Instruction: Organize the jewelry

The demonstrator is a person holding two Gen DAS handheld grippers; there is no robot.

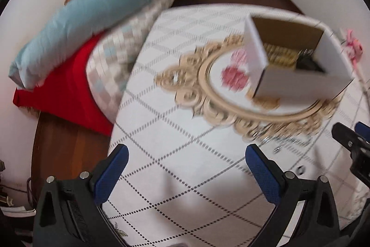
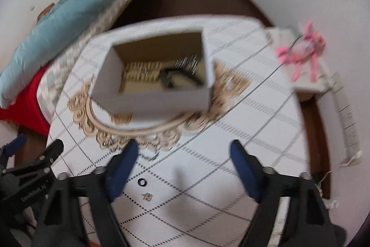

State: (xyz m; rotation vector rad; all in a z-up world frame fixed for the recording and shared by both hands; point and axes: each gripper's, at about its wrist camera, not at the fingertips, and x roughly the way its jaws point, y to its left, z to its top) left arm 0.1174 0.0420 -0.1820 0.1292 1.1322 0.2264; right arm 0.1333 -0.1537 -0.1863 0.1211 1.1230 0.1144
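Two tools hang over a worktop with a box of jewelry.

The left tool (image 1: pixel 186 154) is wide apart and grasps nothing. The right tool (image 2: pixel 184 149) is also apart with nothing in it. The white box (image 2: pixel 152 75) sits at 12 o'clock from the right tool, on the gold ring pattern of the worktop (image 2: pixel 231 154). A black ring (image 2: pixel 141 182) and a small shiny piece (image 2: pixel 147 196) lie at 7 o'clock, near the right tool's left finger. A blurry silver chain (image 2: pixel 150 155) lies beside that fingertip.

Blue pillow (image 1: pixel 87 13) on red cloth (image 1: pixel 67 96) — pink plush toy (image 2: pixel 303 50), patterned tablecloth (image 1: pixel 185 177)
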